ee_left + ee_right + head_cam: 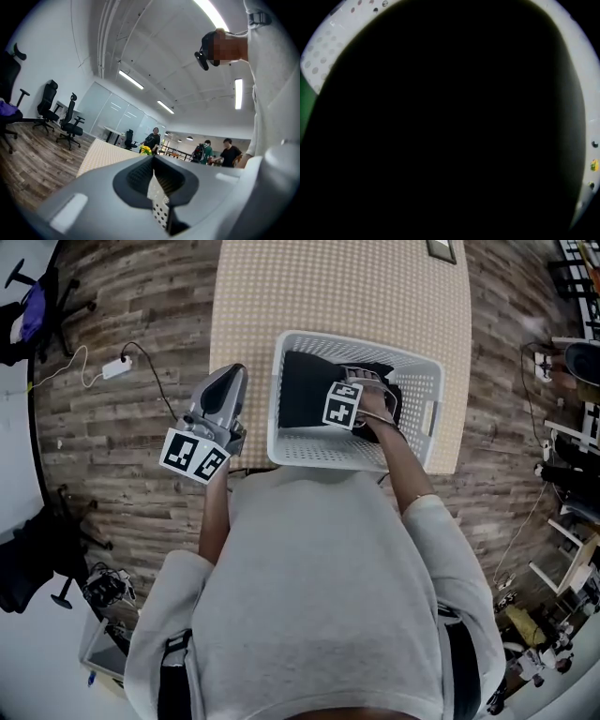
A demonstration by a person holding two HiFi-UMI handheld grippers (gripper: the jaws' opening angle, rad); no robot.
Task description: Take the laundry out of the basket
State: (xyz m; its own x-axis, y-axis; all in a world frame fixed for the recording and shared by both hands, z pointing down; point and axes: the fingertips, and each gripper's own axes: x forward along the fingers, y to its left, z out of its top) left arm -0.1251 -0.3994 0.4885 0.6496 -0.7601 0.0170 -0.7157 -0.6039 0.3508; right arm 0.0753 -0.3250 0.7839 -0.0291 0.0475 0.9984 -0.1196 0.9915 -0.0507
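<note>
A white perforated laundry basket [424, 409] stands at the near end of a checked table [328, 287]. Dark laundry [305, 385] fills it. My right gripper [361, 381] reaches down inside the basket and rests on that cloth, its marker cube facing up. Black cloth [450, 131] covers nearly all of the right gripper view, with only slivers of basket wall [323, 56] round it. Its jaws are hidden in the cloth. My left gripper [232, 371] hangs left of the basket, off the table's side, shut [153, 171] and holding nothing.
Wood floor surrounds the table. A white power strip with a cable [116, 367] lies on the floor to the left, and office chairs [70, 122] stand beyond it. Several people [227, 152] stand far off past the table. Shelves and clutter [572, 427] line the right side.
</note>
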